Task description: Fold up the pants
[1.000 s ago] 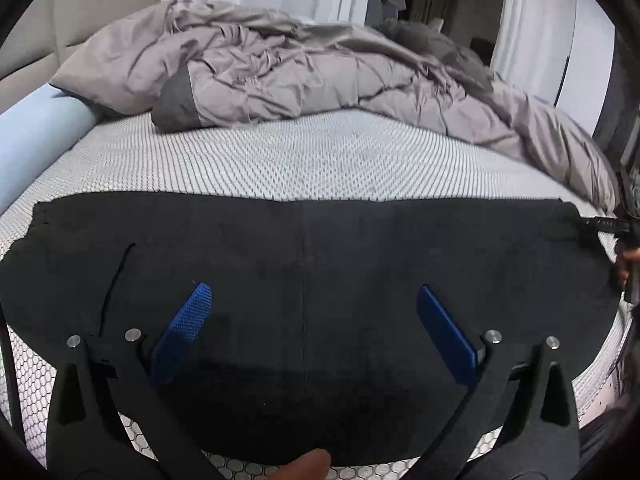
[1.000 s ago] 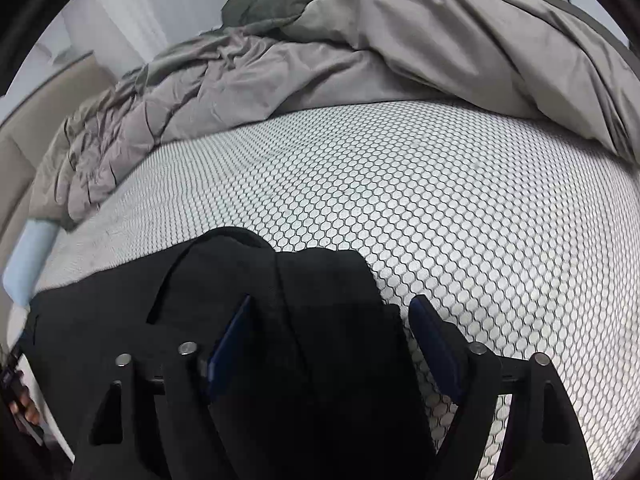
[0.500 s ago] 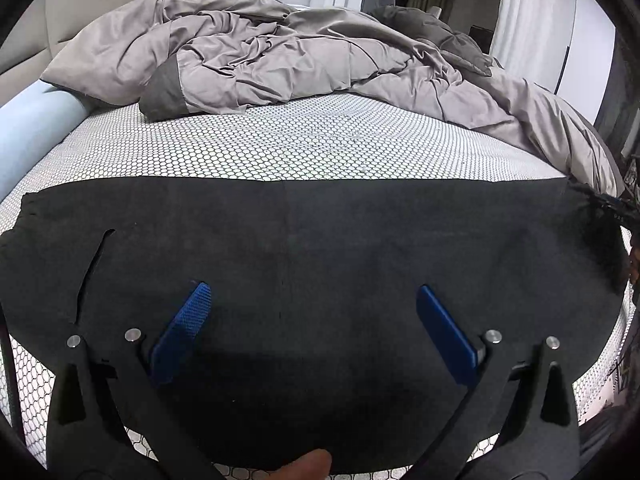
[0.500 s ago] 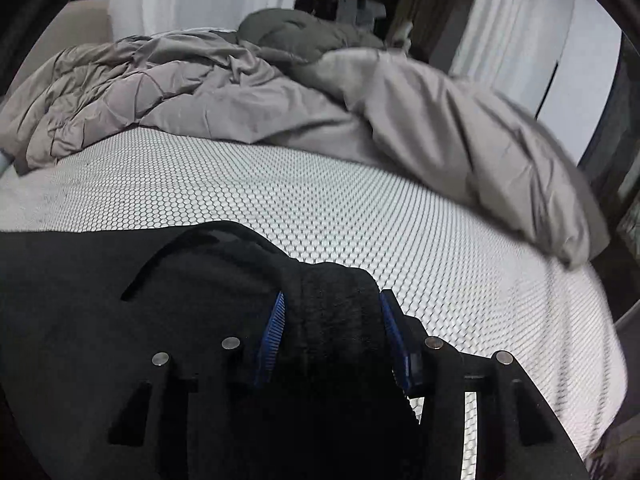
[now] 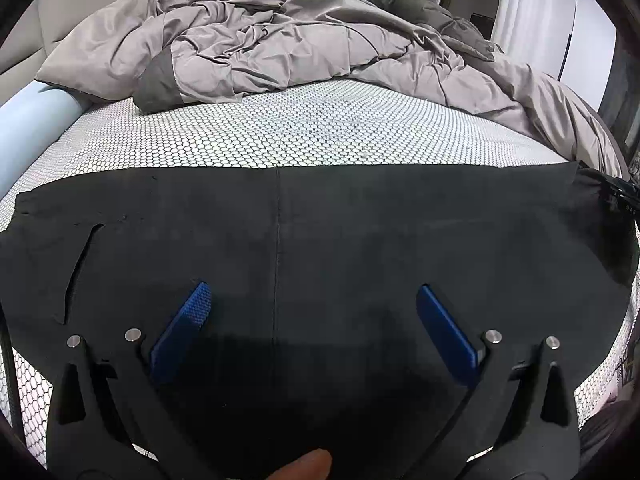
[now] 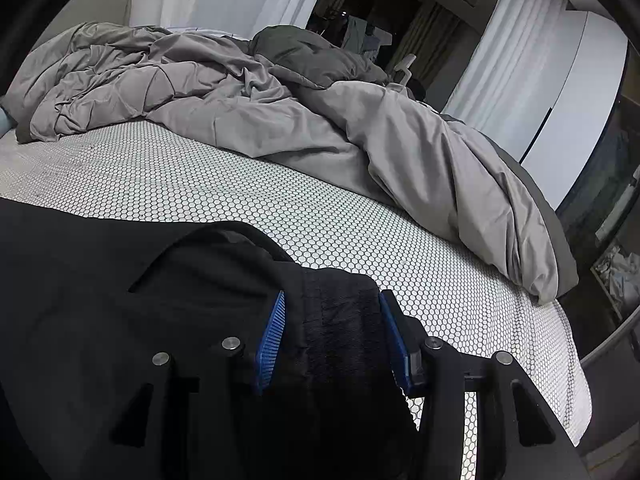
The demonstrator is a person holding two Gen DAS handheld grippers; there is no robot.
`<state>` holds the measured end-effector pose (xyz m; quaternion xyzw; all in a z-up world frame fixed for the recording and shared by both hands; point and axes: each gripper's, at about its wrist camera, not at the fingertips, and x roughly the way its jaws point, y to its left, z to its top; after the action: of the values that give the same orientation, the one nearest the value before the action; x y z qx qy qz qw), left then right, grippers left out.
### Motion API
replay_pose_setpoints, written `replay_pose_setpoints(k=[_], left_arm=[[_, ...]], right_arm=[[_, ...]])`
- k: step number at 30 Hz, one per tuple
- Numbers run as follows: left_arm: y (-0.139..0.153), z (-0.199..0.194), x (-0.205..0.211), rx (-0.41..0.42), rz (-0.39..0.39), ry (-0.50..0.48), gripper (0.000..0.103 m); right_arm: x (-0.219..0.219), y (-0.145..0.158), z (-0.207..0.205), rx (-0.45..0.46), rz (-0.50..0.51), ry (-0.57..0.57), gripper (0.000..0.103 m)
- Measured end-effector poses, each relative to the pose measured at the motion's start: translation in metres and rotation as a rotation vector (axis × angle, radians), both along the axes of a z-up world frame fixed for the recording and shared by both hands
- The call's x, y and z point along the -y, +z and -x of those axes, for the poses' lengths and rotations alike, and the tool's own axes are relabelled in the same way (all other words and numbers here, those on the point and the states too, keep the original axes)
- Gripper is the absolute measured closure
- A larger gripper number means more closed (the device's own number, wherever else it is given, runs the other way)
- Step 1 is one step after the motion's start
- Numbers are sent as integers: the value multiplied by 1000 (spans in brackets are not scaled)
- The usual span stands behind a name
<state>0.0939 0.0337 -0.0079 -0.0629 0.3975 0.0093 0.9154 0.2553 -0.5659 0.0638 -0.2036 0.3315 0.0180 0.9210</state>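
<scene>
Black pants (image 5: pixel 360 240) are lying flat across the mattress (image 5: pixel 300 136), long axis running side to side. Right gripper (image 6: pixel 332 340), having just been closing, is pinching a bunched end of the cloth at the right. Left gripper (image 5: pixel 312 332) is hovering wide open, empty, over the middle. No containers visible.

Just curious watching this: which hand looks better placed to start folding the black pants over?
Right. Its tongs already pinch a bunched end of the pants, while the left tongs stand wide open above flat cloth.
</scene>
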Motion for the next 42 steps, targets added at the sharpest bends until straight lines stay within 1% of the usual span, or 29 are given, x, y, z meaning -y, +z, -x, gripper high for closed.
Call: replay_pose_setpoints(k=[4,5,7,8,9,10,11,12,13,14,15,17,18,19,21,23,26,29,32,33,35,37,38,41,42], left_arm=[[-5,-4,1,-21,-9,-10,1],[-6,-5,1,-26,-11,-12,1],[-8,-7,3,-35,-17,-10,1],[-8,-7,3,-35,-18,-11,1],[-6,-7,4,-29,-18,-12,1],[-2,-5,7,-15,-16,-20,1],[1,-3,10,-5,-13,-28,1],[5,0,15,7,-7,-42,1],[8,2,20,18,1,-57,1],[11,4,26,27,8,-67,1],[14,7,35,37,17,-87,1],[19,12,55,48,12,-124,1],[20,14,65,52,0,-134,1],[22,17,74,55,-19,-141,1],[23,21,89,54,-45,-138,1],[22,24,100,44,-49,-145,1],[22,30,114,45,-80,-139,1],[22,34,124,47,-101,-142,1],[22,35,125,44,-107,-141,1],[22,34,124,40,-106,-141,1],[19,32,122,16,-97,-141,1],[13,27,118,-25,-90,-141,1],[9,25,115,-42,-90,-138,1],[-6,19,107,-109,-100,-116,1],[-12,16,105,-132,-100,-110,1]], right_arm=[[9,-4,-8,-24,-31,-18,56],[15,-10,-14,-42,-42,-30,53],[24,-30,-27,-65,-48,-47,44],[30,-42,-34,-87,-54,-69,35],[34,-50,-38,-119,-66,-84,35],[36,-52,-37,-140,-82,-86,35],[36,-45,-32,-133,-89,-83,33],[34,-36,-24,-114,-87,-77,25],[32,-27,-16,-101,-93,-67,19],[28,-15,-4,-88,-120,-41,12],[22,-2,14,-75,-173,3,8],[10,10,40,-83,-261,92,3],[1,11,53,-99,-296,135,3],[-12,10,69,-124,-333,188,3],[-34,2,87,-170,-370,258,3],[-63,-13,102,-238,-388,328,3],[-98,-32,118,-268,-356,384,3],[-121,-48,126,-284,-289,410,3],[-127,-57,126,-282,-219,405,3],[-125,-58,127,-280,-205,402,3],[-115,-61,126,-269,-147,380,3],[-90,-66,123,-258,-85,312,2],[-72,-67,119,-254,-76,251,1],[-32,-68,110,-252,-93,134,1],[-24,-67,110,-248,-92,115,1]])
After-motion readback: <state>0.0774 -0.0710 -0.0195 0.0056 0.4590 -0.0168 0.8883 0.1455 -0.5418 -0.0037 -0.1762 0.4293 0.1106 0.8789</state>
